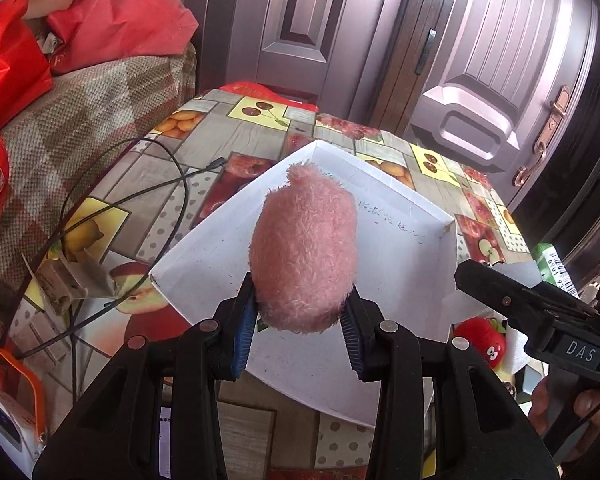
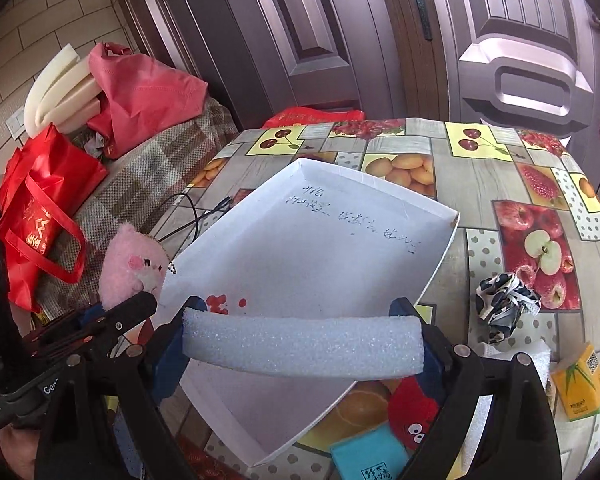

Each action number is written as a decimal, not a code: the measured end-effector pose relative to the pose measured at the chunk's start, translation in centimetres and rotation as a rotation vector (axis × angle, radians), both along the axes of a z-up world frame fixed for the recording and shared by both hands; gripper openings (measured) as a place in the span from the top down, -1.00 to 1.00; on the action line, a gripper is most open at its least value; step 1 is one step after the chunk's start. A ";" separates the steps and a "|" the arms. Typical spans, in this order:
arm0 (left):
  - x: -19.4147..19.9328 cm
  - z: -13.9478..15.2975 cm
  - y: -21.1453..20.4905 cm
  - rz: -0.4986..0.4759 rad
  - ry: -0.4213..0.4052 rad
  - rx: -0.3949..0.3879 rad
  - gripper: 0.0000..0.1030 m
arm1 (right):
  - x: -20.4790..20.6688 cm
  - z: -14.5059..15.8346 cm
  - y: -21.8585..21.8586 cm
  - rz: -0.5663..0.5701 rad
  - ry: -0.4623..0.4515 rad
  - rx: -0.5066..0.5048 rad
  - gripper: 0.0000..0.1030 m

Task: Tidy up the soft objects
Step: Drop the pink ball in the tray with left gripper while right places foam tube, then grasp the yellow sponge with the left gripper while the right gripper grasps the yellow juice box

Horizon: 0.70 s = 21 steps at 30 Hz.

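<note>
Currently mid-transfer: left gripper (image 1: 300,312) clamped on pink plush toy (image 1: 304,256), centre frame over white box (image 1: 400,248); right gripper (image 2: 304,344) clamped on white foam strip (image 2: 300,344), lower centre over same box; next, probably lower and release both inside

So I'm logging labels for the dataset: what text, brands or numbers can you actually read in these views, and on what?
"DAS": black right gripper body.
"Gen": black left gripper body; rest cut off.
"1099": barcode on green-white carton; other digits unclear.
Handwriting in white cardboard tray: illegible.
Gold print on red shopping bag, orange carton, teal packet: too blurred.
</note>
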<state>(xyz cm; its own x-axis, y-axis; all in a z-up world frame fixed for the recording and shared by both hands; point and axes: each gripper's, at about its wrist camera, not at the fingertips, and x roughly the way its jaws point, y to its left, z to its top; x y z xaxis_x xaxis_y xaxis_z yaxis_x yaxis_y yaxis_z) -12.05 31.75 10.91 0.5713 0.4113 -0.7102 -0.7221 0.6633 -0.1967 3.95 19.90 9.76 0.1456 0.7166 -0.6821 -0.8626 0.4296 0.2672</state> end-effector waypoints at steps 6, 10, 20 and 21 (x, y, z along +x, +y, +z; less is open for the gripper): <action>0.6 -1.0 1.4 0.054 0.010 -0.012 0.11 | -0.4 -0.6 1.8 0.018 -0.054 -0.017 -1.00; 0.0 -1.0 2.1 0.124 0.008 0.021 -1.00 | -1.1 -0.7 2.1 0.024 -0.144 -0.008 -1.00; -0.9 -0.7 1.6 0.129 -0.011 0.007 -1.00 | -0.4 0.0 0.5 -0.027 -0.134 0.009 -1.00; -0.8 -0.5 1.3 0.119 -0.015 0.010 -1.00 | -0.3 0.2 0.1 -0.036 -0.132 0.017 -1.00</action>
<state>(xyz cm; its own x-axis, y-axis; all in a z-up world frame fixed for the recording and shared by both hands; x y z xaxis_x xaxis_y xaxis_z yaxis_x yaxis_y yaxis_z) -12.90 33.02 10.43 0.5286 0.4837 -0.6976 -0.7927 0.5751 -0.2020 3.61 20.02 9.99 0.2588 0.7204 -0.6434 -0.8750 0.4570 0.1598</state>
